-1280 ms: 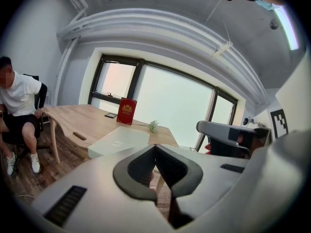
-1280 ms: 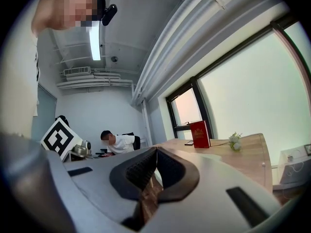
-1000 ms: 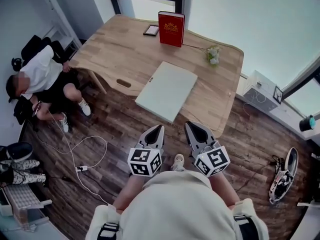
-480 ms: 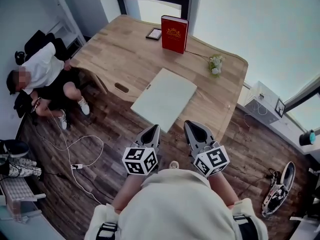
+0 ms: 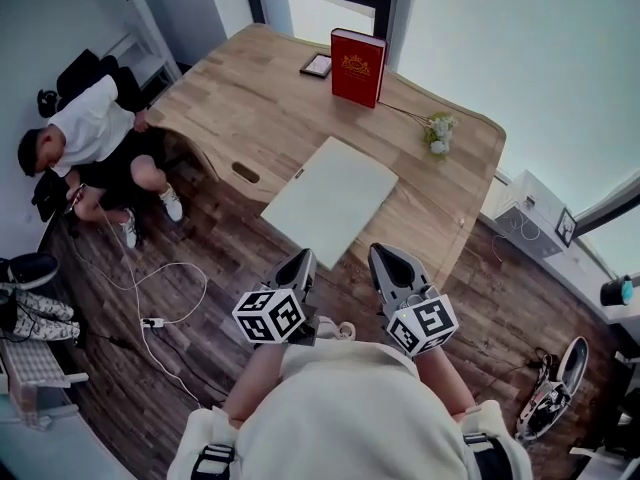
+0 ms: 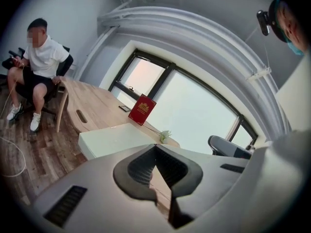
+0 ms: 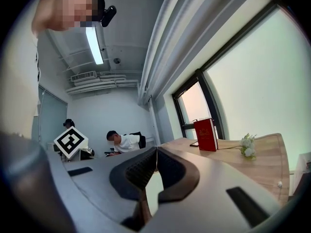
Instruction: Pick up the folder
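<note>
Left tongs [image 5: 301,261] and right tongs [image 5: 386,255] are both clamped shut on nothing, so bumping the overhanging folder [image 5: 330,200] could knock it off the counter [image 5: 240,108].

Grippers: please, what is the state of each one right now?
Left gripper: closed, holding nothing, not touching the folder.
Right gripper: closed, holding nothing.

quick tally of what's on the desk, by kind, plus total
folder: 1
red book: 1
small dark-framed flat item: 1
white flower sprig: 1
Total: 4
</note>
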A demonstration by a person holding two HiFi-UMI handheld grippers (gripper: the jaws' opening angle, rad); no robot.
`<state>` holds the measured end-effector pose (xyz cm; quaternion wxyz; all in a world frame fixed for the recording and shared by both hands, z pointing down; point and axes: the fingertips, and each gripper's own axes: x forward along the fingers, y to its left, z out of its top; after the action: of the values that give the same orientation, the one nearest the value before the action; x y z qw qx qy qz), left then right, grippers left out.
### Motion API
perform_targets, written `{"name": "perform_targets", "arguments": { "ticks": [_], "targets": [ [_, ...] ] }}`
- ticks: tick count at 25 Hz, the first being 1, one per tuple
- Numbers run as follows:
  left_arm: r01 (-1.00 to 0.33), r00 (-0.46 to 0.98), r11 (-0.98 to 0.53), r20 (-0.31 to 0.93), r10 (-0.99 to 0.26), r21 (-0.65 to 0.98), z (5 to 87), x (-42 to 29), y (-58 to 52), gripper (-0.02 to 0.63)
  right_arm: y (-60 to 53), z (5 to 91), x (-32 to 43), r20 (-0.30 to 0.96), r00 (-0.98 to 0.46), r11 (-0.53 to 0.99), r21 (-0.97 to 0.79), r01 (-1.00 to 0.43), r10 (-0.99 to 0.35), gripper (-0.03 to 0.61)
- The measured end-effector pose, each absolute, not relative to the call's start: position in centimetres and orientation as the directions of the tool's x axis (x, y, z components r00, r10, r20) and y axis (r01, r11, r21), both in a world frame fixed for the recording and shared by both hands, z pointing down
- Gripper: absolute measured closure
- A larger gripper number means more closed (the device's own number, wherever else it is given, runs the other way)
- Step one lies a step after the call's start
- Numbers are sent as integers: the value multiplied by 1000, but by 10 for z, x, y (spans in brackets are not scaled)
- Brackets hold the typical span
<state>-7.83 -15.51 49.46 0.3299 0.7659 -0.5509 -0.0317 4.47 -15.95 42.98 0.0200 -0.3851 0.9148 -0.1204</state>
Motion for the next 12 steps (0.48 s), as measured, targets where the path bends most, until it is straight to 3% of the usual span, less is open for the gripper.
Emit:
{"name": "perform_targets", "arguments": {
  "ticks": [5, 12],
  "targets": [
    [-709, 390, -91, 281, -877, 700, 511, -99, -156, 595, -158, 437, 46, 54, -698, 661, -276, -697, -714, 559],
    [-593, 413, -22, 280, -867, 805, 554, -123, -159, 595, -162, 445, 45, 59, -697, 655, -294, -696, -715, 560]
  ]
}}
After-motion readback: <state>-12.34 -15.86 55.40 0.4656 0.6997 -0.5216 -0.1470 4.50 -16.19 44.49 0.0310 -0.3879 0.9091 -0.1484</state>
